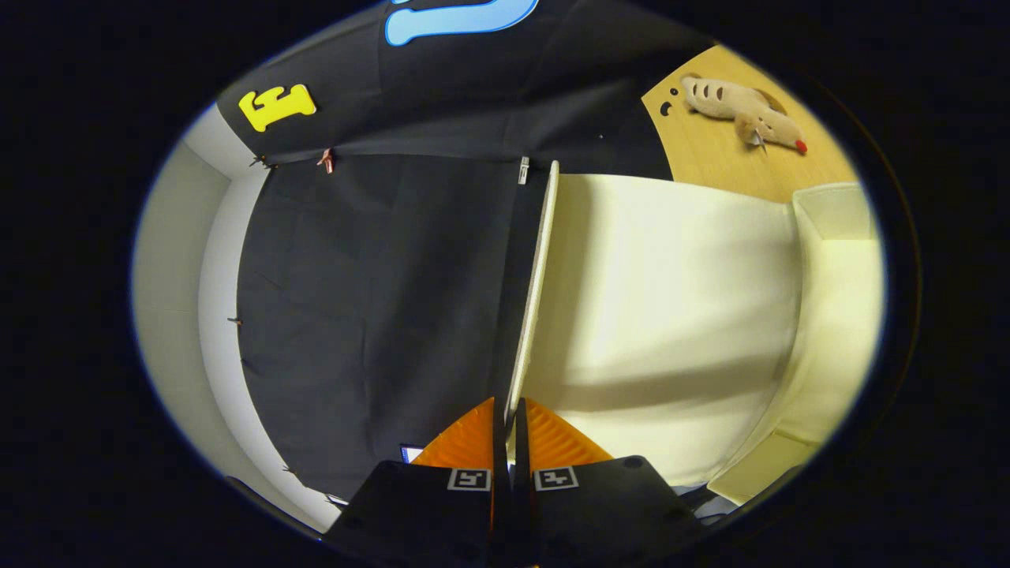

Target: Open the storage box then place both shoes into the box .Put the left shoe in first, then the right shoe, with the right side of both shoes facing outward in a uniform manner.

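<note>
Lid [671,300] of storage box [836,315] clamped at its thin edge between gripper [509,418] fingers, panel extending ahead and to the right. Probably light, stiff, smooth plastic; slip-prone. Best held at the rim, pads flat on both faces.

One cream plastic storage box [836,315], one thin cream lid panel [536,292], one tan plush toy [742,110], one gripper [509,418] pinching lid edge.

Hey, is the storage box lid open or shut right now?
Open: the lid stands swung away from the cream storage box, its edge pinched between the gripper fingers.
</note>
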Demonstrator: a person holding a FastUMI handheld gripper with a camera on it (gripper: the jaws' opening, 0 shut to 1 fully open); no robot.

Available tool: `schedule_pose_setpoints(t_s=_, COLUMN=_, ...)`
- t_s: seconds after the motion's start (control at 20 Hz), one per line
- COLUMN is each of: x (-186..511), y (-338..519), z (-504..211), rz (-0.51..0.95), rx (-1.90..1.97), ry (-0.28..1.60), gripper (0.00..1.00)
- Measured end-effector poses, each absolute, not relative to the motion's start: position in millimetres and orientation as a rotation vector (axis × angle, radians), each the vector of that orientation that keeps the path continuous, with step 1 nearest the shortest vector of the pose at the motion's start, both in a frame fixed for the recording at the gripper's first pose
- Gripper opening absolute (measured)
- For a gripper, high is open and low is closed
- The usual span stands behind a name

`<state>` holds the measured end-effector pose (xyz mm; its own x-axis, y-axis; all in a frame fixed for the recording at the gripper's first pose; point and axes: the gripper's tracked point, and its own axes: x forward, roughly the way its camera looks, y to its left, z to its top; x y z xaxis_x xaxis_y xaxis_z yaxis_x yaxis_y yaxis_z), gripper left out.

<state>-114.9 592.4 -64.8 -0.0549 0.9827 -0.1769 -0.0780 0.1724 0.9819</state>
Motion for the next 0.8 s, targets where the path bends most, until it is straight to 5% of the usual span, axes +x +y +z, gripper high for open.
schedule_pose_setpoints(t_s=0.15, x=-98.3, y=571.8, z=-65.1, rz=1.101, rx=0.996, ry=1.215, gripper=0.15)
schedule_pose_setpoints(t_s=0.45, x=-64.4, y=486.3, z=-73.8, rz=0.989, rx=0.862, ry=1.038, gripper=0.96)
schedule_pose_setpoints(t_s=0.8, x=-23.7, y=325.0, z=-119.9, rz=0.709, rx=0.493, ry=0.807, gripper=0.96)
